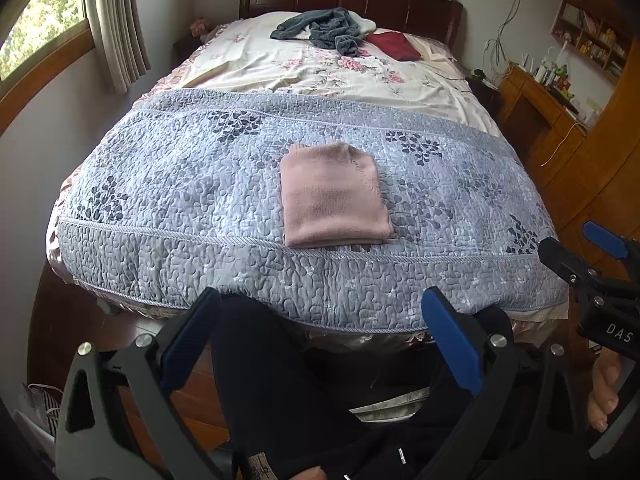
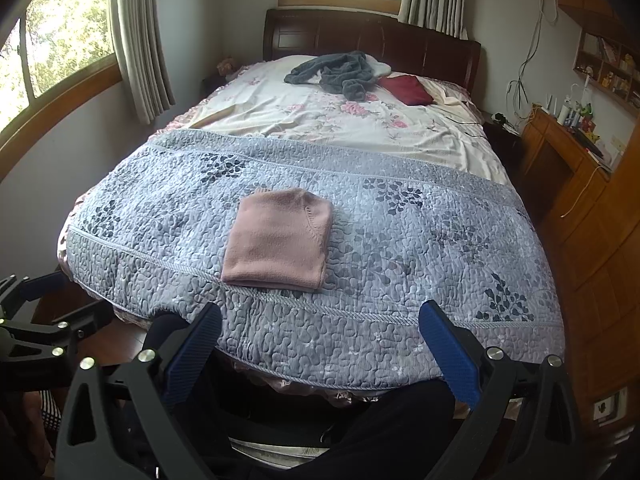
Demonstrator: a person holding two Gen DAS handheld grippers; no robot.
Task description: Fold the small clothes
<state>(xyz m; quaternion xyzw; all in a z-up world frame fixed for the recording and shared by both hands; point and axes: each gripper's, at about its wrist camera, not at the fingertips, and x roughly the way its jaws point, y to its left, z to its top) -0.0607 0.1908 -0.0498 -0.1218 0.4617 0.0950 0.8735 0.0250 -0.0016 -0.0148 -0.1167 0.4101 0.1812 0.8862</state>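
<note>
Holding both grippers back at the bed's foot, I keep the left gripper (image 1: 320, 320) and right gripper (image 2: 320, 336) spread wide, jaws gripping nothing. One pink garment (image 1: 334, 196) lies folded on the grey quilt (image 1: 180, 184), at 12 o'clock from my left gripper and 11 o'clock from my right, nothing between. Farther up, on the floral sheet (image 2: 320, 124), sit one dark grey heap (image 2: 340, 70) and one maroon cushion (image 2: 408, 89) beside it, below the headboard (image 2: 360, 32). Curtained windows at 10 o'clock, a wooden desk (image 2: 560, 148) at 2.
</note>
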